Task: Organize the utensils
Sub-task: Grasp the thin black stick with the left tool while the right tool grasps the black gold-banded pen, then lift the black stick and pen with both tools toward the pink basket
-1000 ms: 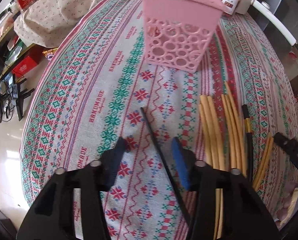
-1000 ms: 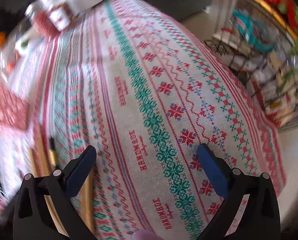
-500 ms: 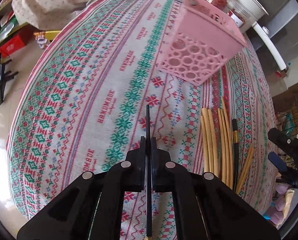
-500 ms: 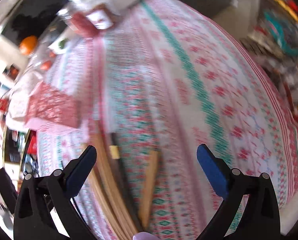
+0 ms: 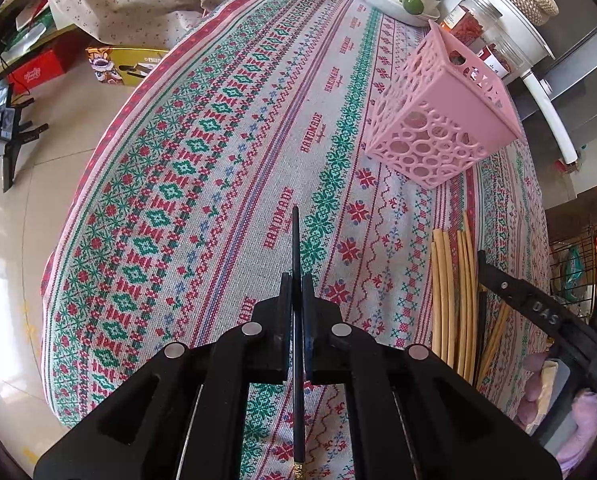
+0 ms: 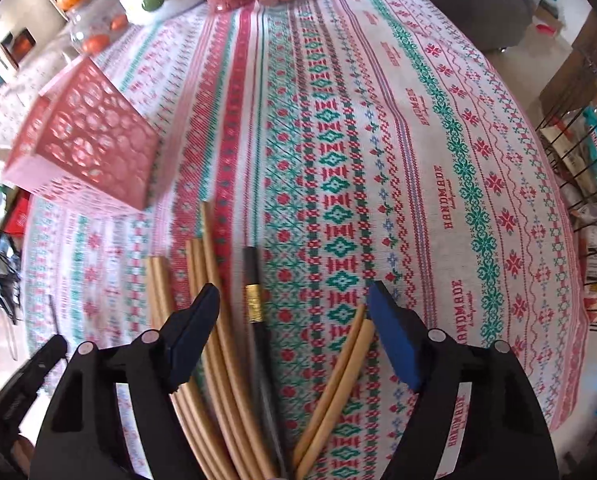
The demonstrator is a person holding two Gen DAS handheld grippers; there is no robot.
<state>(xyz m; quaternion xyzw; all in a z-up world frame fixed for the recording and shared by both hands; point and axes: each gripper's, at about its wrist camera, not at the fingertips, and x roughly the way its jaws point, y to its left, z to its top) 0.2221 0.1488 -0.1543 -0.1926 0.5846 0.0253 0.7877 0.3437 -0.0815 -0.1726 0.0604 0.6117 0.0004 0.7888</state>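
At lower centre, the left gripper [image 5: 297, 296] is pinching a black chopstick [image 5: 295, 240]. Upper right, a pink basket [image 5: 438, 128] is standing; jars are hiding behind it. Spread wide, the right gripper [image 6: 294, 312] is hovering over wooden chopsticks [image 6: 218, 344].

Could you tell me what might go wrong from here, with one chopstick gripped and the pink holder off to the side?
1. The left gripper pinches the thin black chopstick near mid-length; it could pivot or slip on the way to the pink holder.
2. The holder looks light and perforated; a misaimed tip might catch a hole or tip it.
3. The open right gripper hovers over the wooden chopsticks and could scatter them.
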